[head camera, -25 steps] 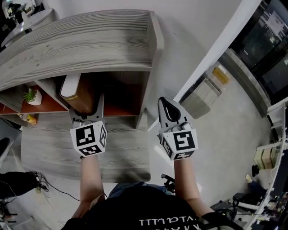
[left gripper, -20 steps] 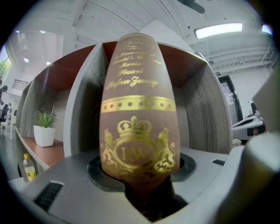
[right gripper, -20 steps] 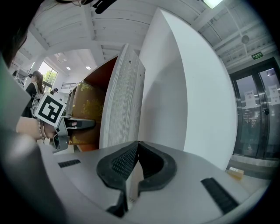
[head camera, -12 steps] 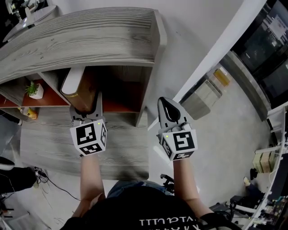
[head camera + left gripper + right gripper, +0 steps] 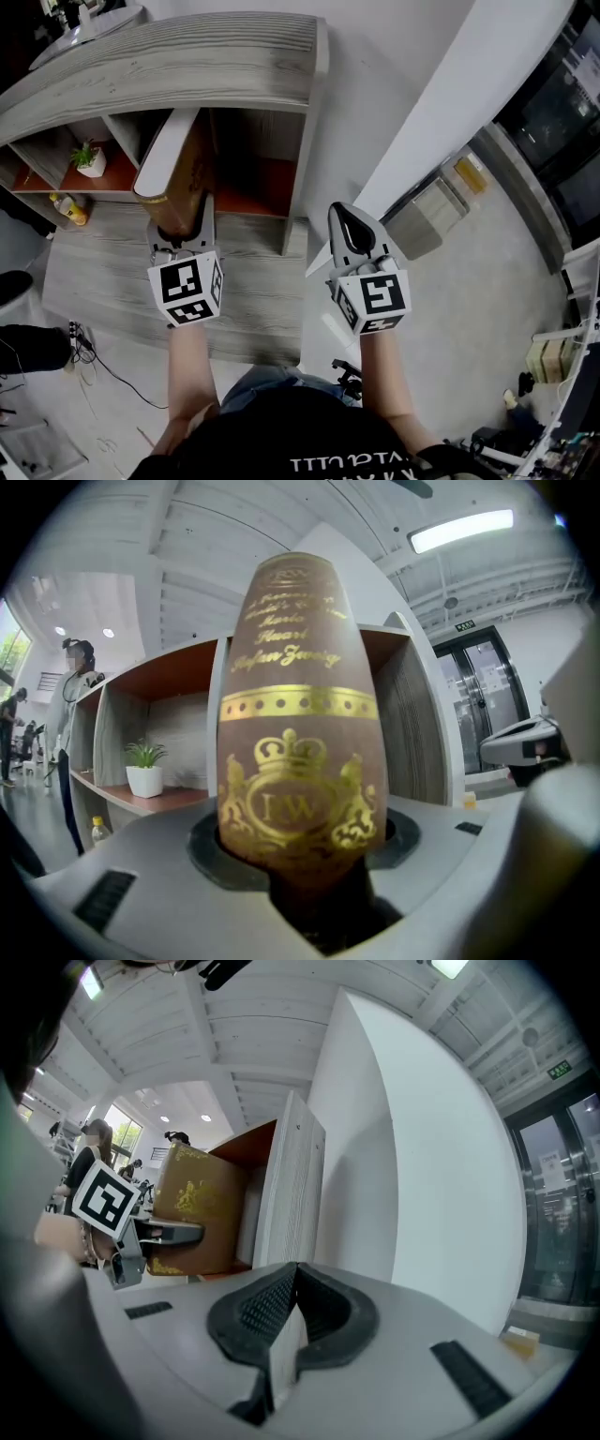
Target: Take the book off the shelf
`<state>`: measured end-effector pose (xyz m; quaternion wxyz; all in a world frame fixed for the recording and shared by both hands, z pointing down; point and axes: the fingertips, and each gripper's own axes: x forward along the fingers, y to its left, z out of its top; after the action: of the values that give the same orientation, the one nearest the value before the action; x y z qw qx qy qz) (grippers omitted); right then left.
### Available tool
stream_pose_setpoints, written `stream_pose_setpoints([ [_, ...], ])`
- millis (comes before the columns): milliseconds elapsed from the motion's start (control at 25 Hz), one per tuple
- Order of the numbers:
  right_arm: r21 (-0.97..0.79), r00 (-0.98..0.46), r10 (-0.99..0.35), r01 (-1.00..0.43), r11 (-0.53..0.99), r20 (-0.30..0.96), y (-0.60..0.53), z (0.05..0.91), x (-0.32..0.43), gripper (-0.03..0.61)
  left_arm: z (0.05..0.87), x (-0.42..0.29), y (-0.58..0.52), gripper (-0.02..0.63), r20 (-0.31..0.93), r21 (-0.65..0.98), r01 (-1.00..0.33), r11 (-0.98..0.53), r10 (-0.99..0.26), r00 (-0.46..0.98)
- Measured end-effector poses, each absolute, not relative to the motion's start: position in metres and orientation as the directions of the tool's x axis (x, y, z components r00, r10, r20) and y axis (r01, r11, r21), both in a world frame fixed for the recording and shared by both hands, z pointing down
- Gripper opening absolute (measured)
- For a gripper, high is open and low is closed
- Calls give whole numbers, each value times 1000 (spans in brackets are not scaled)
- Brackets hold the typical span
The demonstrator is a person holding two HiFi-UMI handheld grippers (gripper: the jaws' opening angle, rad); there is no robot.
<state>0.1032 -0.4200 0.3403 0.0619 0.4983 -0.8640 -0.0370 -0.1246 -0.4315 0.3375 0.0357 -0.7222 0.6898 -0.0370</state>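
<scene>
Two red-floored compartments show in the grey wood-grain shelf unit [image 5: 206, 56]. The tall brown hardback book with a gilt crown on its spine [image 5: 187, 178] stands upright, mostly out of the right one toward the near side, its far end at the opening. The left claw [image 5: 181, 222] has just been closing and pinches the spine's lower end, presumably to slide the book out level. The right claw [image 5: 349, 225], pressed together and empty, hangs right of the shelf, likely kept clear. The left compartment holds a small green plant in a white pot [image 5: 91, 161]; a small yellow bottle [image 5: 73, 208] sits lower down.
</scene>
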Motion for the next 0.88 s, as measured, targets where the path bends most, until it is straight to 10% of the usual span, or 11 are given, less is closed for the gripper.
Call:
stream_pose_setpoints([
  [880,86,-631,-770,-766,637,93,-321,355,132,12,346,-103,-286,227,18,-62,-988,138,-990,-140],
])
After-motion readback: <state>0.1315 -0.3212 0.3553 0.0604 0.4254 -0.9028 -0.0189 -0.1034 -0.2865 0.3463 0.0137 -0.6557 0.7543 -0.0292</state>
